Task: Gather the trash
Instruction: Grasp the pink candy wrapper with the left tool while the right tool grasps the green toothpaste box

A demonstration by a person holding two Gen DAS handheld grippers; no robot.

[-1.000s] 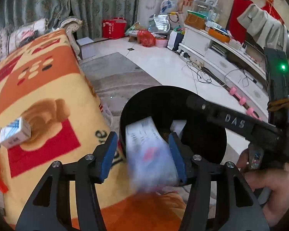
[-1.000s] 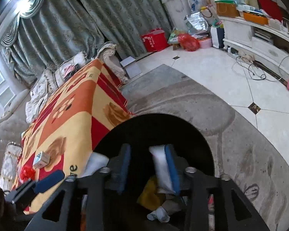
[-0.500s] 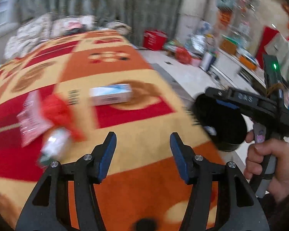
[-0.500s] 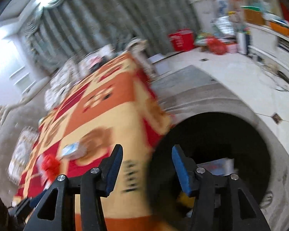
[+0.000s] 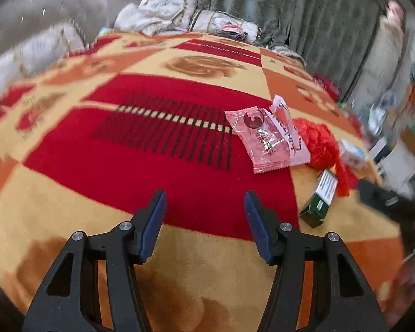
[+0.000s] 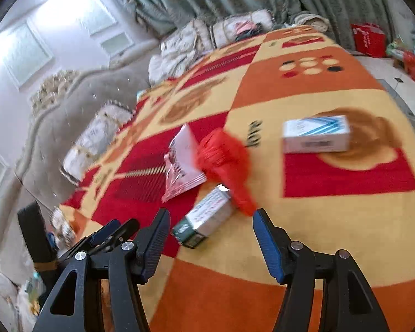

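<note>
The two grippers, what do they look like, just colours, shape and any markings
The left gripper and the right gripper look alike: matte black angular linkage arms with triangular cut-outs, silver round pivot bolts, and flat dark blue finger pads with a fine ribbed surface. No lettering or cables show on them here. In the right wrist view, the left unit's black body carries a yellowish band.
</note>
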